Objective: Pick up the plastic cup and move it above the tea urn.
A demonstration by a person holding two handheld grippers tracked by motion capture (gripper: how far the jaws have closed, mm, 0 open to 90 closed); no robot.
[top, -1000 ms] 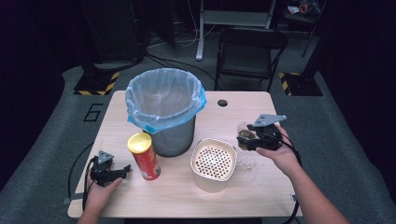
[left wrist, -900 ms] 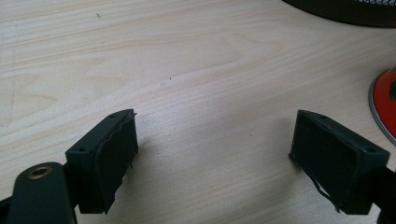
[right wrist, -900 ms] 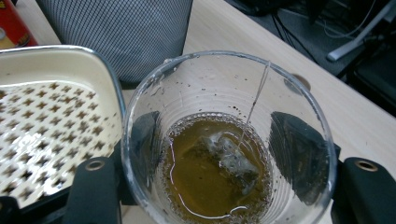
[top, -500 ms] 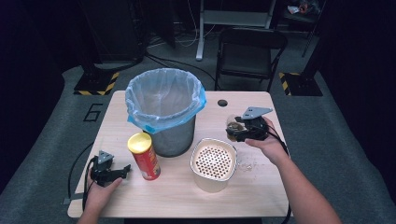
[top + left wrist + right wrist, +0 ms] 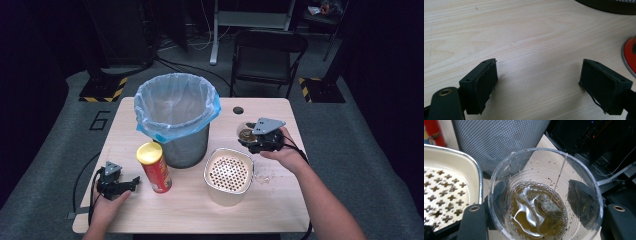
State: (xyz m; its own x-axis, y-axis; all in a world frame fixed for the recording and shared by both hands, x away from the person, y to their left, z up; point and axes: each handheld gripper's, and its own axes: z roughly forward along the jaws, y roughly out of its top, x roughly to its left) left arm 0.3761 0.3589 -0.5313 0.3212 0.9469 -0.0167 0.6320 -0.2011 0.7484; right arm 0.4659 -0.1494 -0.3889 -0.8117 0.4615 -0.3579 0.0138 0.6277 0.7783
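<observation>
The right gripper view reveals a tea bag [image 5: 549, 207] inside the clear cup [image 5: 544, 195] clamped by the right gripper [image 5: 255, 140], now nearer the bin [image 5: 176, 120]; the left gripper [image 5: 131, 184] gapes empty.

A dim room with grey carpet floor [image 5: 55, 135] marked "6". Beyond the light wooden surface [image 5: 280, 200] stands a black folding chair [image 5: 267, 57], yellow-black hazard tape [image 5: 102, 90] on the floor, cables [image 5: 195, 45] trailing behind.

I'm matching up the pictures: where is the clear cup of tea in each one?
High view: cup right of centre, held in the right gripper.
Left gripper view: not in it.
Right gripper view: cup centre, between the jaws.
Shared landmark: mesh bin.
</observation>
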